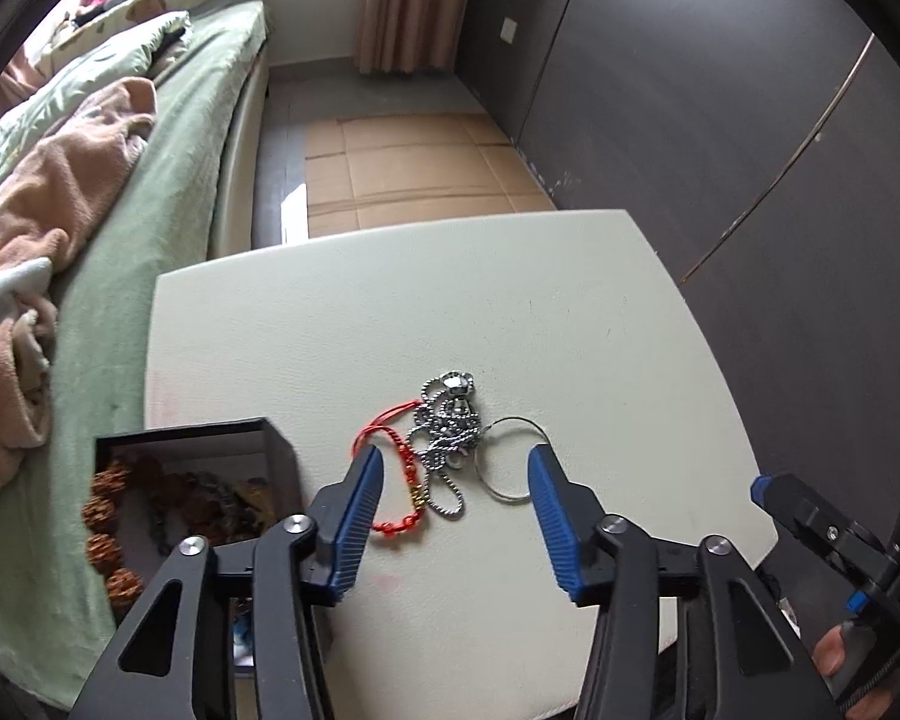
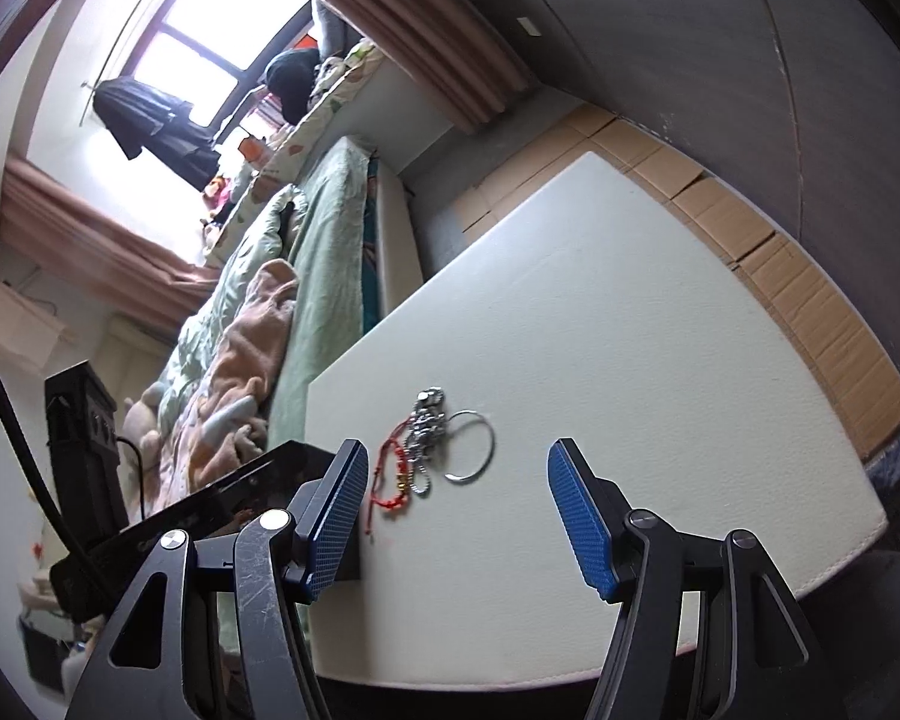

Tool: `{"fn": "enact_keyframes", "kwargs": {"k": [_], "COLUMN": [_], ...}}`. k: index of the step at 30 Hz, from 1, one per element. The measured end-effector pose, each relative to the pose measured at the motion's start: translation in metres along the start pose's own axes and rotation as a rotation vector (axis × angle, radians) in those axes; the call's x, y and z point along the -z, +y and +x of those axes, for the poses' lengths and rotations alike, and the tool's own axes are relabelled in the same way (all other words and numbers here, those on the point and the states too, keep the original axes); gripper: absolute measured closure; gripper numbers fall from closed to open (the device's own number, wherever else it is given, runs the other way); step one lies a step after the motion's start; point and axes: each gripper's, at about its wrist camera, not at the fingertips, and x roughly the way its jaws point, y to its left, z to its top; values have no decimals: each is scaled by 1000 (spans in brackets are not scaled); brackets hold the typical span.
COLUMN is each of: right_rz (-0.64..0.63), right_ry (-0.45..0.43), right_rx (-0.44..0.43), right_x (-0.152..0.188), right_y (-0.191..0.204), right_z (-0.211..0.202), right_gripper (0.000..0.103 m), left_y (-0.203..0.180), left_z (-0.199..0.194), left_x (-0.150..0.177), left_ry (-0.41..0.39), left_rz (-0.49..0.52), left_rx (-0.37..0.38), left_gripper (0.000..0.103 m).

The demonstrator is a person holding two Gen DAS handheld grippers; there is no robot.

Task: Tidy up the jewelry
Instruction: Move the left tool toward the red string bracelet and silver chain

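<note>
A home bedroom. On the left, a bed [image 1: 168, 192] under a green cover, with a rumpled peach blanket [image 1: 48, 192] and a patterned quilt [image 2: 240, 276]. At the far end, a window [image 2: 210, 18] framed by pinkish-brown curtains [image 1: 414, 0], a dark garment [image 2: 150, 120] hanging on its rail and clutter along the sill. To the right, dark wardrobe panels [image 1: 720, 90]. Flattened cardboard [image 1: 414, 162] on the floor beyond a cream counter [image 1: 570, 312].

A red braided cord bracelet [image 1: 393, 480] carries small gold beads. The silver ball-chain necklace [image 1: 447, 429] glints beside a thin silver wire bangle [image 1: 510, 459]. The cream leather-textured tabletop [image 1: 570, 312] is plain; the glossy black box [image 1: 198, 480] holds orange-brown knobbly beads [image 1: 117, 531].
</note>
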Motion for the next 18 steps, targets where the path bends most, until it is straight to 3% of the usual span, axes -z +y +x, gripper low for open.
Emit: {"fn": "enact_keyframes", "kwargs": {"k": [7, 11, 18], "right_rz": [37, 46, 55], "right_ry": [7, 6, 4], "right_rx": [17, 24, 35], "right_x": [-6, -7, -7], "right_y": [-24, -29, -36], "right_z": [3, 3, 2], "right_gripper": [40, 40, 40], "left_y": [-15, -17, -18], "left_z": [40, 58, 81], "left_x": [-14, -21, -22], "left_ry": [57, 90, 134], "left_rz": [-4, -10, -21], "left_rx": [-54, -82, -100], "left_gripper": [54, 64, 66]}}
